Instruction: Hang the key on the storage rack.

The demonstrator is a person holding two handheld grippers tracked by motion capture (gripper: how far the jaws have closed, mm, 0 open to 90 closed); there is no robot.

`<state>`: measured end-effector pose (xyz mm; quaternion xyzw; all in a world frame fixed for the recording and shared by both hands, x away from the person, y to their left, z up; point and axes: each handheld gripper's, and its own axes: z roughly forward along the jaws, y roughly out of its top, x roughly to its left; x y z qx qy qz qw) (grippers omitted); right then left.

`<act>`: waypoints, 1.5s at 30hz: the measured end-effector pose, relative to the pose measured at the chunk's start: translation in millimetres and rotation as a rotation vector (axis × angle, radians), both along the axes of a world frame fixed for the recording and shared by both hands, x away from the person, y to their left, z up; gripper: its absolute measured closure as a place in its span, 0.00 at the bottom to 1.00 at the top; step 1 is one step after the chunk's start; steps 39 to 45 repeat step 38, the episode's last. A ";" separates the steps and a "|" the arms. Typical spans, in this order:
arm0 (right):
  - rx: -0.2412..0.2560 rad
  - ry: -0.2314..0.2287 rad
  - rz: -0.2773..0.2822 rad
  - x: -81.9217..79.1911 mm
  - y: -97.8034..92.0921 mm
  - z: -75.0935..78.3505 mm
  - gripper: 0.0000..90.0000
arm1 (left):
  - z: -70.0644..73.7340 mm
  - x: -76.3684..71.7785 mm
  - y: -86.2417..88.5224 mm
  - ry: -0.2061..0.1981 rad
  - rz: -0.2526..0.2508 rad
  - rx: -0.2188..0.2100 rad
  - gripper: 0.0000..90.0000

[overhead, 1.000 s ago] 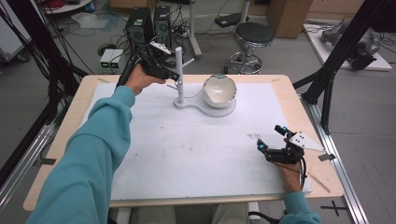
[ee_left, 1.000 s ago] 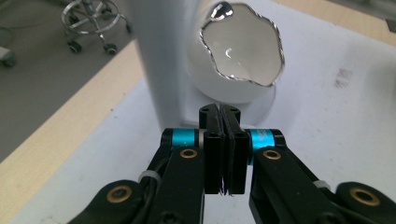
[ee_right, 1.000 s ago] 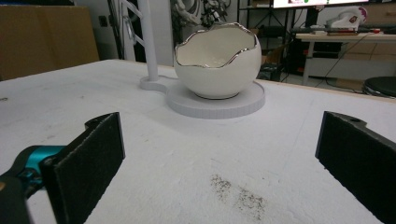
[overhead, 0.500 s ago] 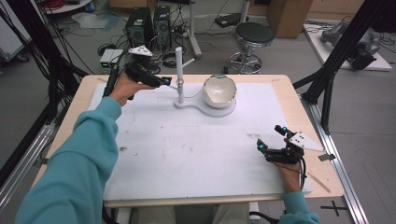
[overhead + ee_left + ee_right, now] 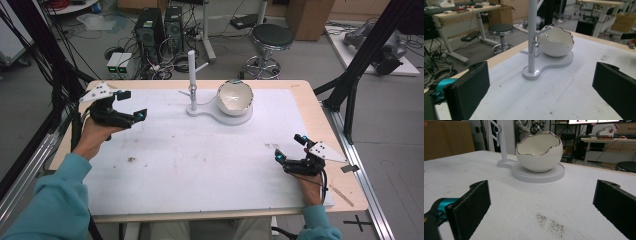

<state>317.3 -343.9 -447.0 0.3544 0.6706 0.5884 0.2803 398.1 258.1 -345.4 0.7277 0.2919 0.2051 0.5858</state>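
White table (image 5: 200, 165): both claws gape beside stand (image 5: 192, 80).

No text, label, brand or number can be read in any view. The nearest thing to a sign is a black cross mark (image 5: 361, 220) on the floor at the lower right of the high view. The screen (image 5: 591, 121) at the upper right of the right gripper view is too blurred to read.
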 end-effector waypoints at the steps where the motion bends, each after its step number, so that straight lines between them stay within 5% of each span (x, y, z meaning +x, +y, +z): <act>1: -0.003 -0.006 0.001 0.4 -0.1 0.0 0.01 | -11.1 -8.1 8.3 0.003 0.010 -0.029 0.02; 5: -0.006 -0.011 0.000 0.9 -0.9 -0.1 0.01 | -27.2 -26.0 19.0 -0.024 0.031 -0.076 0.02; 15: -0.019 -0.016 -0.004 0.3 0.7 -0.1 0.01 | -55.0 -67.2 24.4 -0.101 0.045 -0.096 0.02; 19: -0.021 -0.010 -0.001 -0.4 1.3 -0.1 0.01 | -80.6 -87.9 25.2 -0.114 0.084 -0.142 0.02; 27: -0.027 -0.015 -0.001 -0.2 1.3 -0.1 0.01 | -113.9 -105.1 35.4 -0.125 0.134 -0.142 0.02; 31: -0.024 -0.016 -0.002 -0.5 1.4 -0.1 0.01 | -116.4 -107.0 39.8 -0.139 0.148 -0.187 0.02; 33: -0.028 -0.017 -0.002 -0.6 1.6 0.0 0.01 | -116.0 -109.9 34.6 -0.170 0.140 -0.132 0.02; 45: -0.030 -0.021 -0.003 -0.7 2.0 -0.1 0.01 | -116.6 -111.0 35.3 -0.180 0.154 -0.148 0.02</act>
